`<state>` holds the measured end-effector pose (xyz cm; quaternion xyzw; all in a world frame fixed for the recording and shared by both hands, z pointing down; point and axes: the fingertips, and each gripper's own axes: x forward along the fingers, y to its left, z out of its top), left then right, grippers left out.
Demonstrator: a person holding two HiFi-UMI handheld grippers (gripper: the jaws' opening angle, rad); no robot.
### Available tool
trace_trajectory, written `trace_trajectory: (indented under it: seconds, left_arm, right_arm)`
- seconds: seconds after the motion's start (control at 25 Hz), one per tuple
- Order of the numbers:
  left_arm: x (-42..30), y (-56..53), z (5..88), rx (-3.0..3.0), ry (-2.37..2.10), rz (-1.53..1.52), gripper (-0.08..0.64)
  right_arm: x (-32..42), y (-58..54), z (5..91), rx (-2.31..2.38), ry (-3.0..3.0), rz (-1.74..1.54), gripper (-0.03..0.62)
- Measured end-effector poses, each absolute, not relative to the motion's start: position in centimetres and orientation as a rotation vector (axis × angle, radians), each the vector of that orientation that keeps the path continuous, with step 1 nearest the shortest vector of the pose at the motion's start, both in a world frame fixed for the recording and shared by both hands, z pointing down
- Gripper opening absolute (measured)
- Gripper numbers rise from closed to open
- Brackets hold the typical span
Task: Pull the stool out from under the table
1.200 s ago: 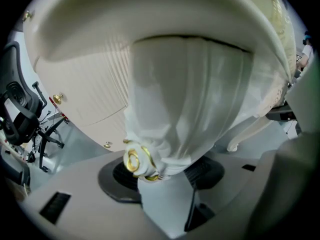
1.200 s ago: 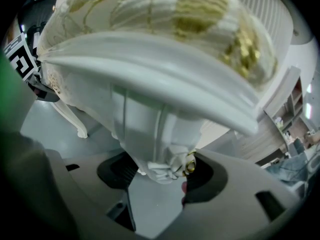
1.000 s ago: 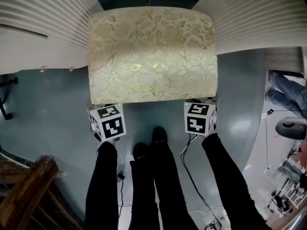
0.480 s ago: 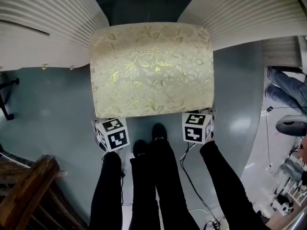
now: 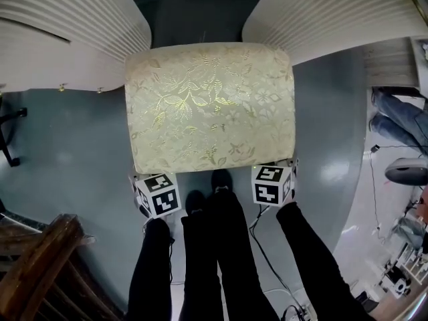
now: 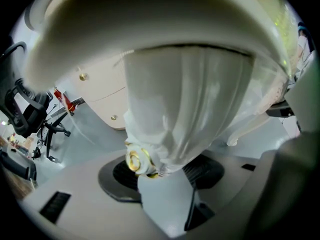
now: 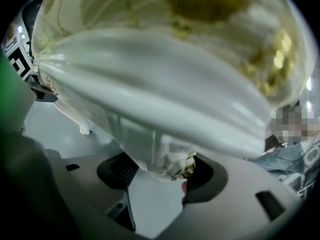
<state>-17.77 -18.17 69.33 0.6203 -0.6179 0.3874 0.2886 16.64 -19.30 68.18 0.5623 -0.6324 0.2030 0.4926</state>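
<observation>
now mid-pull: the stool (image 5: 210,105) stands on the floor (image 5: 67,146), its seat nearly clear of the counter (image 5: 73,32). left gripper (image 6: 164,173) jaws are clamped on a front leg (image 6: 185,109), right gripper (image 7: 161,178) jaws on the other leg (image 7: 142,139). next, likely a short, even backward draw, then release.

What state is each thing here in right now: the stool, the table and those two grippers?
Stool: upright, seat almost wholly out in front of the table.
Table: standing, neither gripper on it.
Left gripper: shut on the stool's near-left leg.
Right gripper: shut on the stool's near-right leg.
</observation>
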Motion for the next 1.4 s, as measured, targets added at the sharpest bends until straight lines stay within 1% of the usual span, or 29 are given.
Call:
trace_trajectory:
  seconds: [1.4]
  left_arm:
    - [-18.32,-18.15,68.42,1.605,-1.627,1.103,0.262]
  right_arm:
    - [16.35,-18.48,68.27,1.337,-1.485,0.542,0.273]
